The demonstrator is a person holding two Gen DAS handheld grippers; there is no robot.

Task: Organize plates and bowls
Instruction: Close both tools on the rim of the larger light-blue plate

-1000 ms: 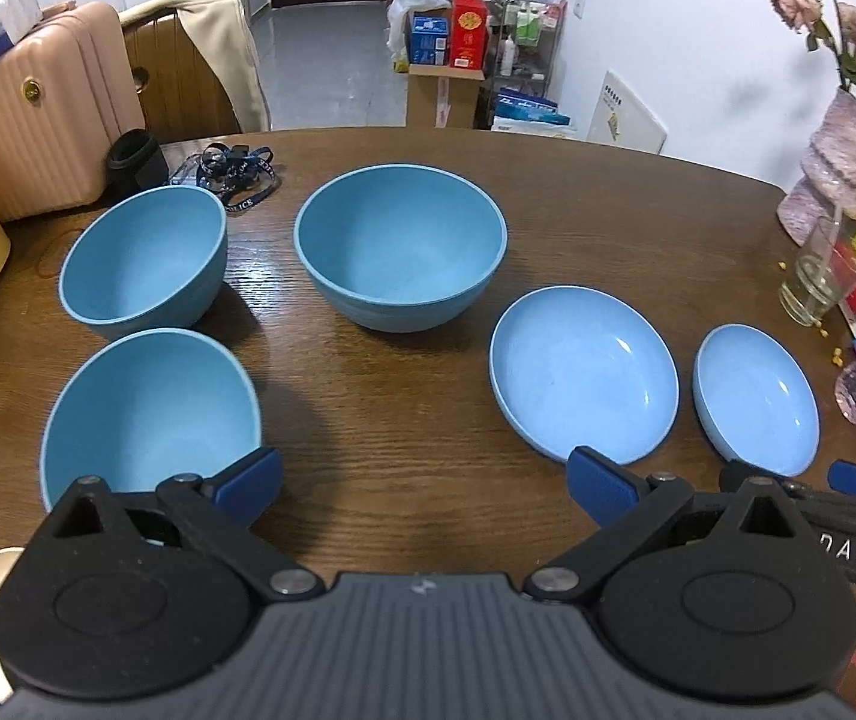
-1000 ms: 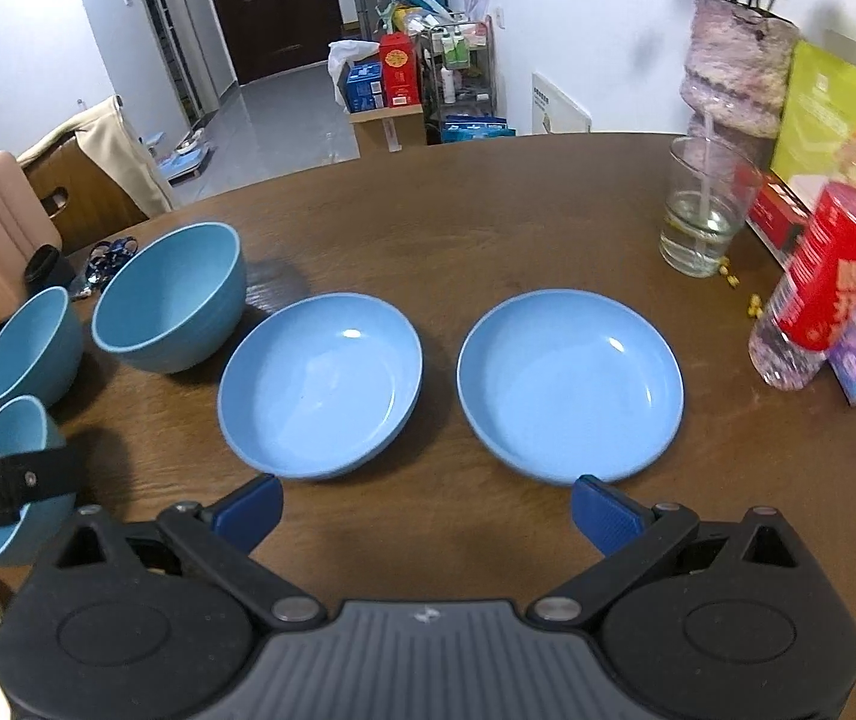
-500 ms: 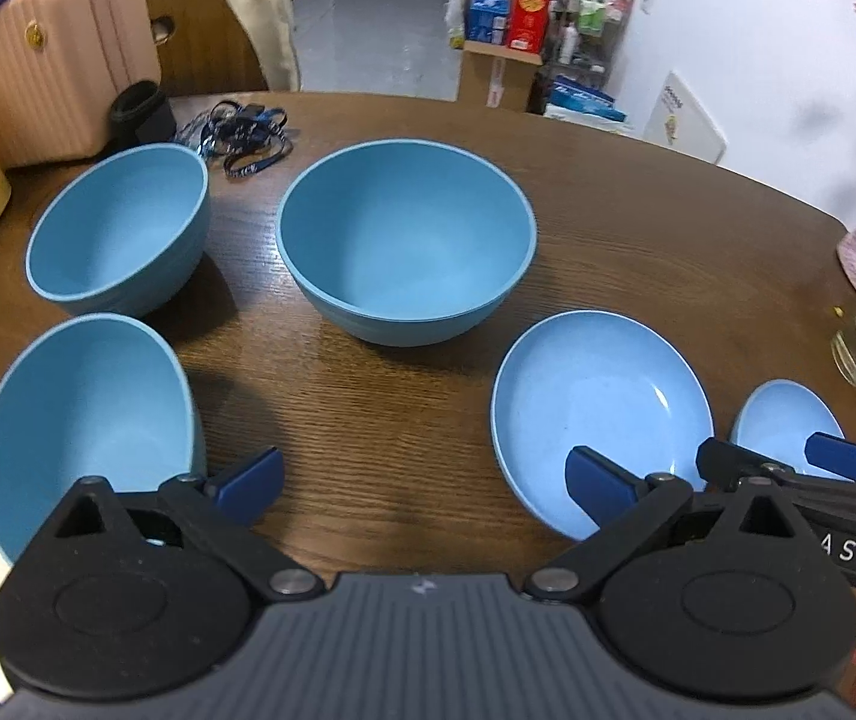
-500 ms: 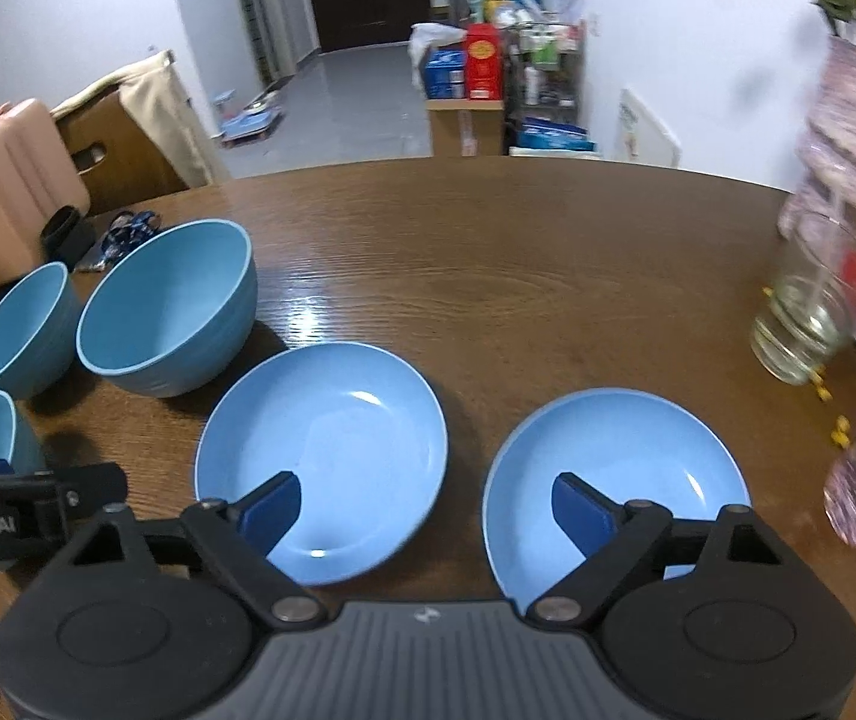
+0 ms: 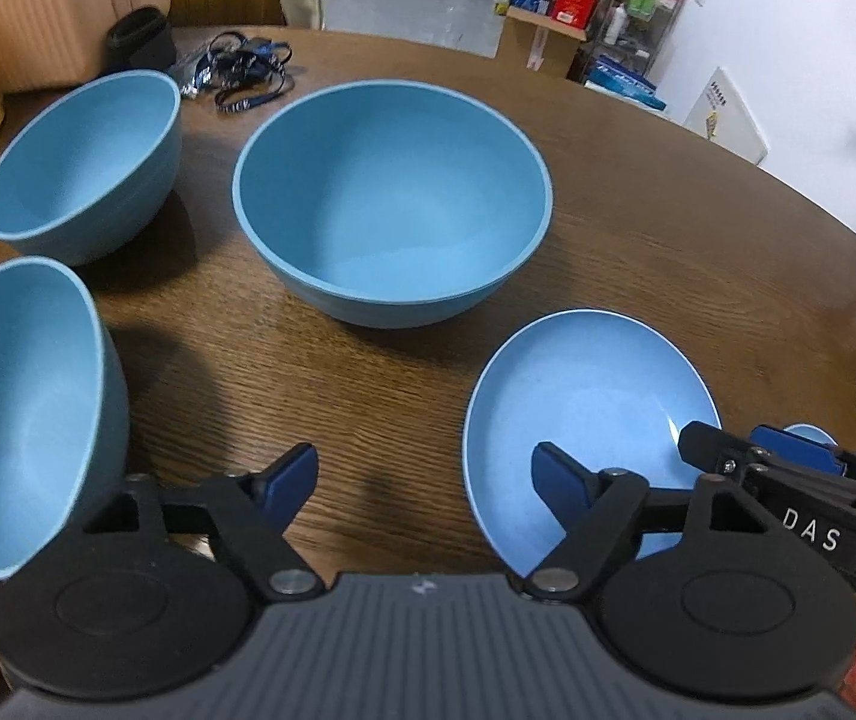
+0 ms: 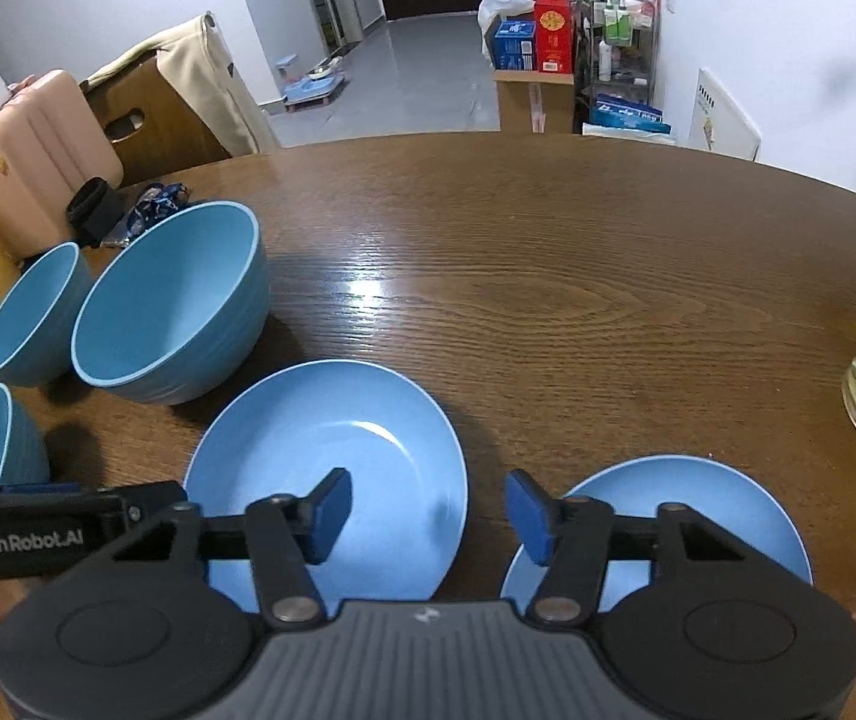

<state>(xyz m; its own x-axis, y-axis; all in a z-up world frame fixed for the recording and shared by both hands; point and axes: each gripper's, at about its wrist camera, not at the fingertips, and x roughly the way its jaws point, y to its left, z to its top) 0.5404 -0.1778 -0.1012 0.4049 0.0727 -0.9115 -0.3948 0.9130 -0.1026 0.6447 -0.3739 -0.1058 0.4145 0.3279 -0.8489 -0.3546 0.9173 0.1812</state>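
On the round wooden table (image 6: 547, 276) your bowls cluster at ten o'clock and plates sit nearest for stacking, so your left gripper (image 5: 425, 480) and right gripper (image 6: 428, 510) both hang empty, jaws closing, the right straddling the gap between left plate (image 6: 332, 438) and right plate (image 6: 727, 492).

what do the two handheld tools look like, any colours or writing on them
Both look alike: a ribbed grey body, two round black discs, and black linkage arms with silver pivot bolts ending in blue pads. The left tool shows white "GenRobot.AI" lettering on its black side seen from the right wrist view. The right tool shows white letters "DAS" on its side in the left wrist view. No cables or sleeves visible.
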